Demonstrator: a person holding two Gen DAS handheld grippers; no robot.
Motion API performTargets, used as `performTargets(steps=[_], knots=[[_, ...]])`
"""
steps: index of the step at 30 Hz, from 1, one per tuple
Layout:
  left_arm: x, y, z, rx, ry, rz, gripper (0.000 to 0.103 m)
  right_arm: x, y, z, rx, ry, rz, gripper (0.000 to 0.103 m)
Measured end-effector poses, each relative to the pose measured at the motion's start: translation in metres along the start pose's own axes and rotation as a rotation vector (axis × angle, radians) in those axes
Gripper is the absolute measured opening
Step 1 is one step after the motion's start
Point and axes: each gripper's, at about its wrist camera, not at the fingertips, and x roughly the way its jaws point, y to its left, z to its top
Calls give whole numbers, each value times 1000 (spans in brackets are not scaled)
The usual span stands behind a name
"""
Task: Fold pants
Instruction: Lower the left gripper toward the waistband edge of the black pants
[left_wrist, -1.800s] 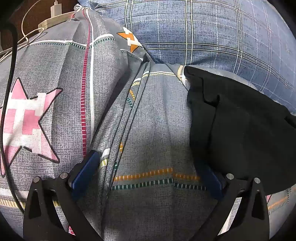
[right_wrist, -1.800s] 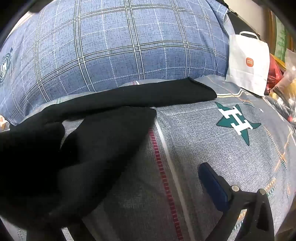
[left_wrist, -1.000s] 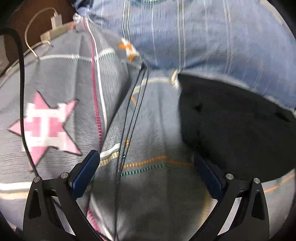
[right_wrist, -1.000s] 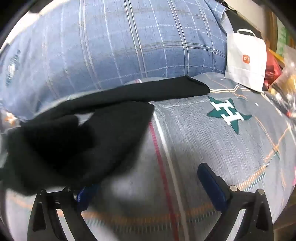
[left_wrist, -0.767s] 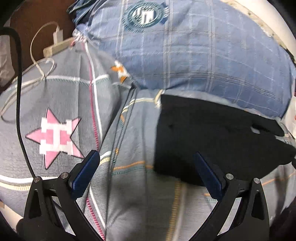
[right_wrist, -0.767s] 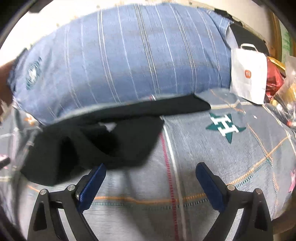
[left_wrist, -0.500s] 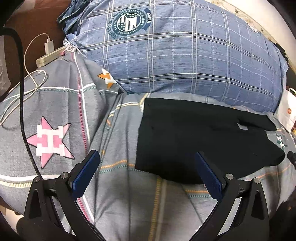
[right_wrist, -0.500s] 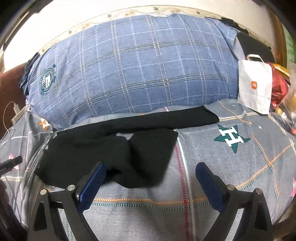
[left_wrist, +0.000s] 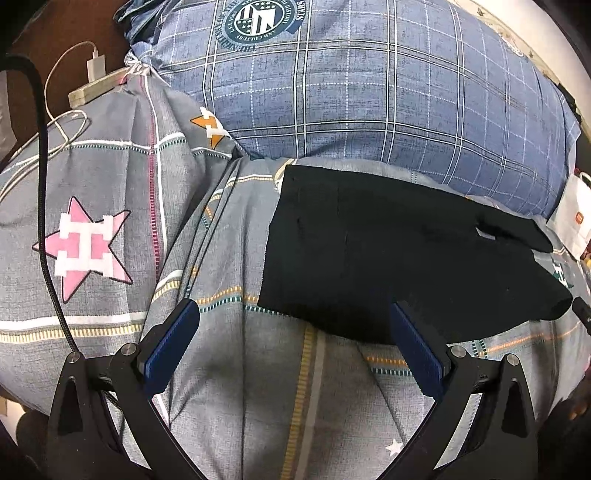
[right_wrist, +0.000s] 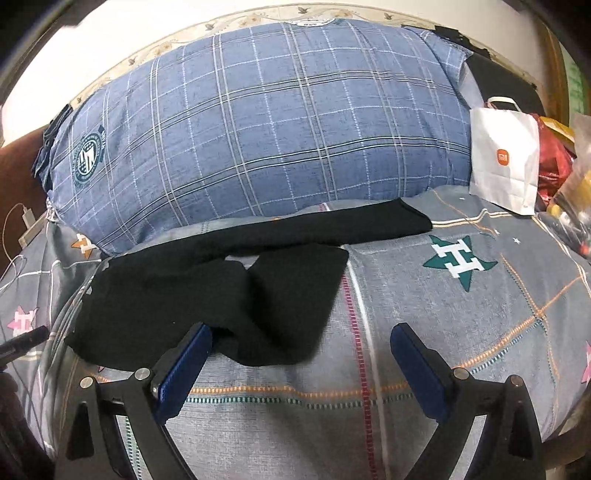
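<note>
We find the black fabric pants (right_wrist: 207, 295) lying partly folded on the grey star-patterned bed sheet (right_wrist: 443, 314), against the blue plaid pillow (right_wrist: 277, 129). The left hand-held gripper (left_wrist: 293, 347) and right hand-held gripper (right_wrist: 301, 363) both hover spread wide, gripping nothing.

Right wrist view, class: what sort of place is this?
Most likely a bedroom: black pants lie on a star-patterned bedspread, against a big blue plaid pillow, with a charger cable alongside.
</note>
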Motion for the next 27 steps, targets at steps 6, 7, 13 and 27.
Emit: performTargets(steps=[6, 7, 13, 27], knots=[[2, -2, -1, 17, -10, 12, 102, 3, 7, -1, -19, 2, 9, 97], [2, -2, -1, 18, -10, 11, 102, 3, 7, -1, -22, 3, 9, 97], [5, -5, -2, 22, -5, 1, 102, 7, 10, -1, -29, 13, 8, 97], [11, -5, -8, -4, 26, -66, 102, 11, 6, -3, -15, 28, 8, 97]])
